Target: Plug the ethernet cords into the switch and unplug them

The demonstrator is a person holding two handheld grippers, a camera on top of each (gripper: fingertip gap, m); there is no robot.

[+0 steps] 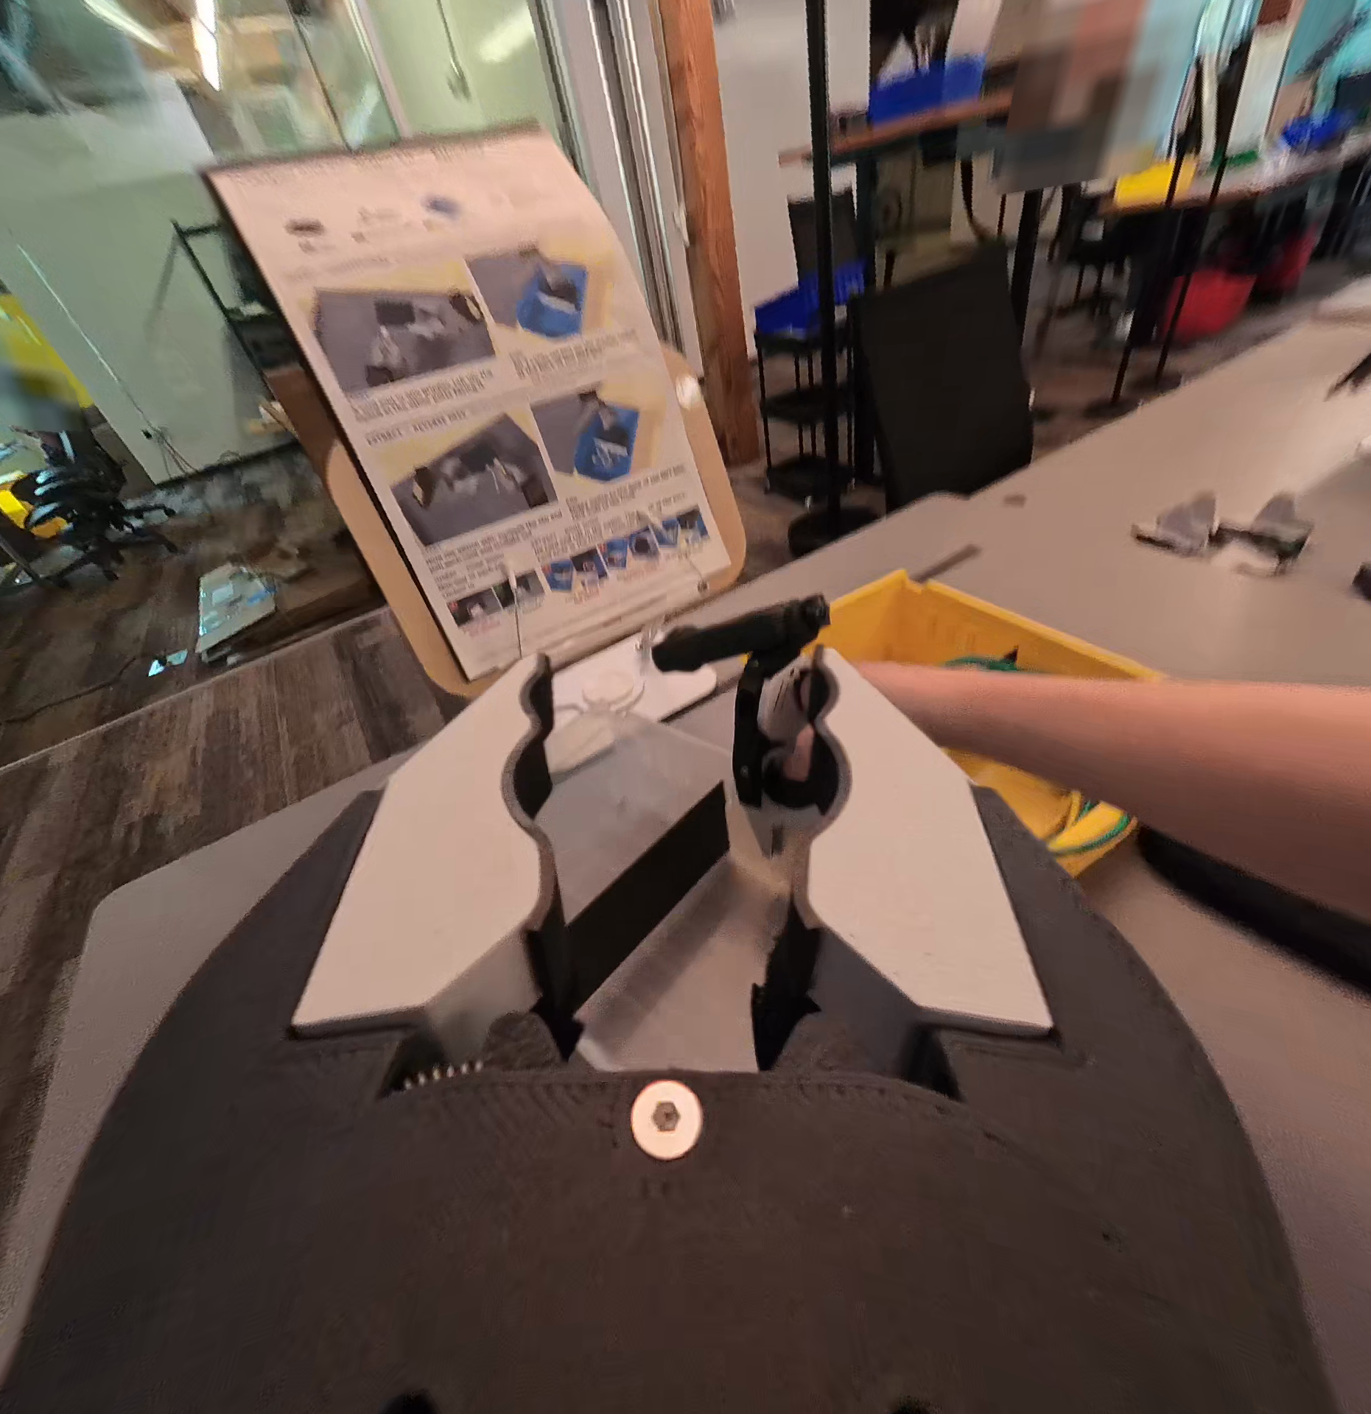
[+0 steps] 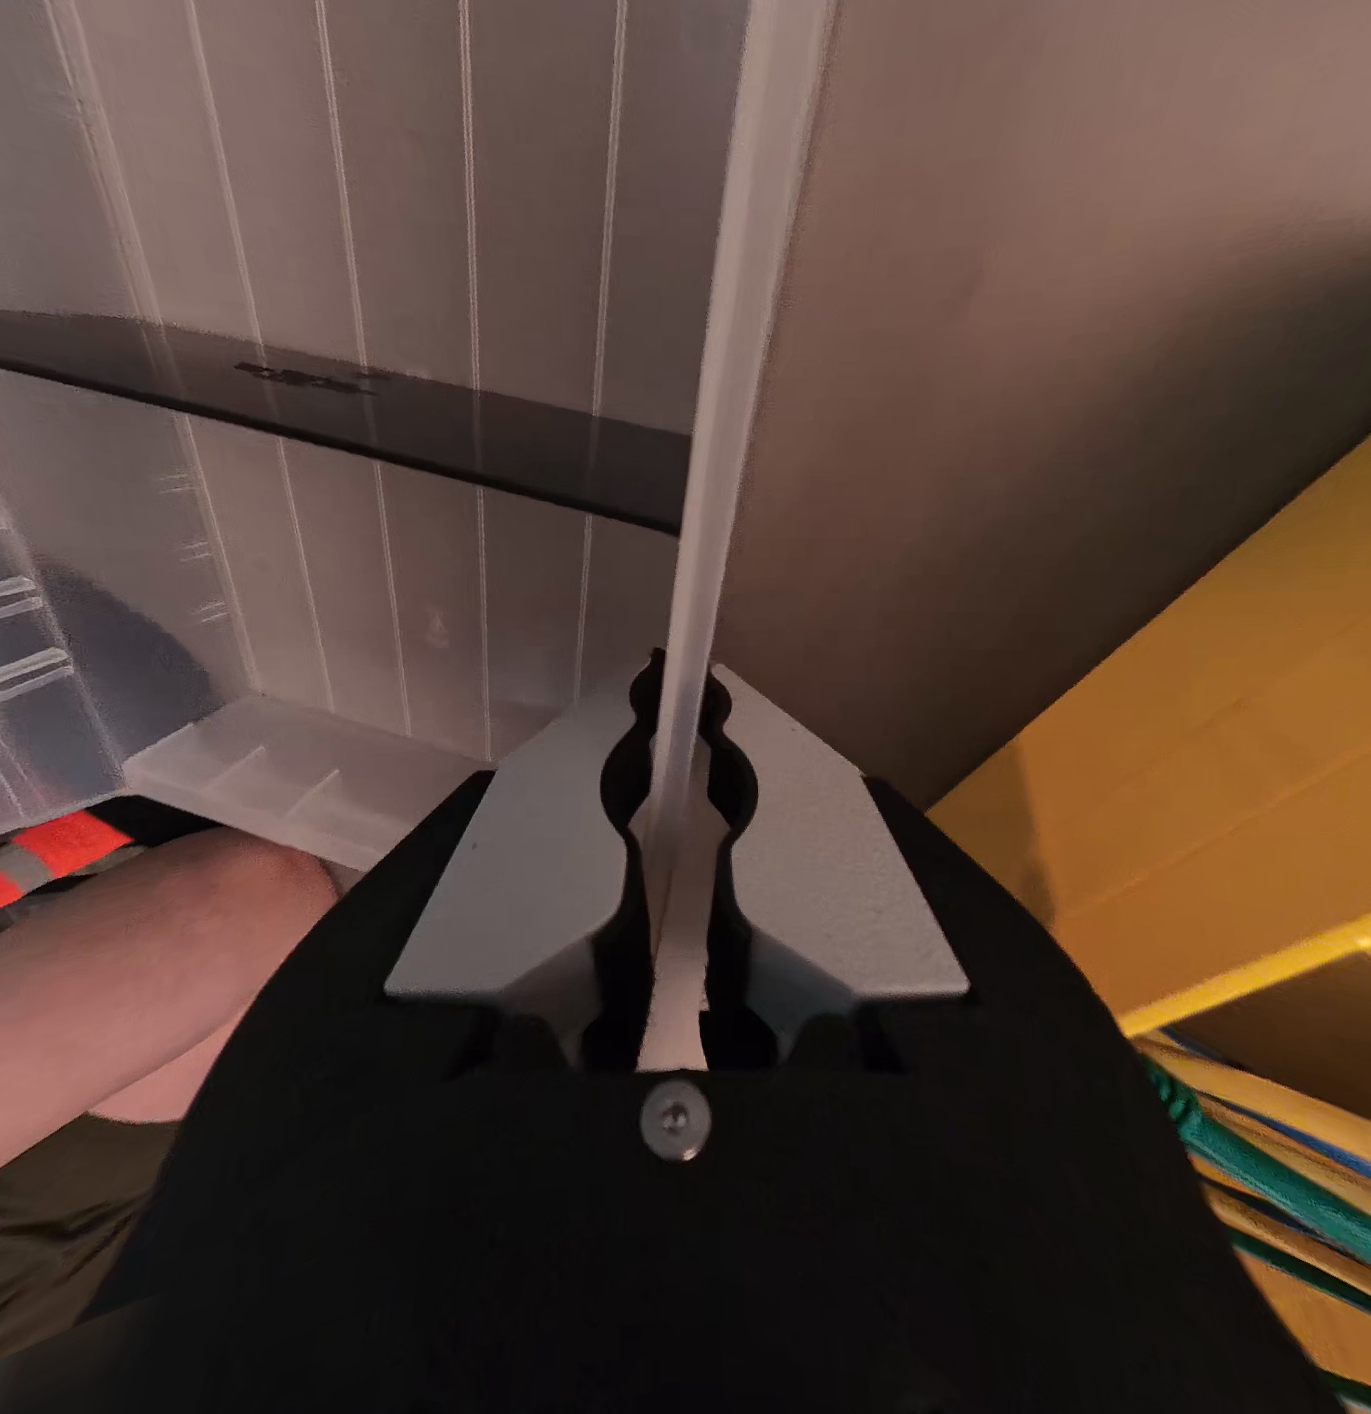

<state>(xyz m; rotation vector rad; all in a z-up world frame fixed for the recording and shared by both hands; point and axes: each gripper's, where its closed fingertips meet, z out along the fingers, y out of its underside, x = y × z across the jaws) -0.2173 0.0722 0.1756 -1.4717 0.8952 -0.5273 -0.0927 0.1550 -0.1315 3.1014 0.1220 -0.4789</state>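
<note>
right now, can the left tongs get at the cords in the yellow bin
Probably not directly. The left tongs are open, but a person's forearm stretches across the yellow bin between them and the cords, so they would have to go around it.

The left wrist view is bright and evenly lit, with daylight coming through the glass wall (image 1: 284, 99) at upper left. Motion blur smears most of the frame: the poster board (image 1: 475, 398) is unreadable and the shelves at upper right streak. Straight lines bow near the edges from the wide lens. The right wrist view is dim and warm-toned, with soft shadow over the translucent plastic bin (image 2: 284, 306) and blur on the cords (image 2: 1279, 1224) at lower right.
</note>
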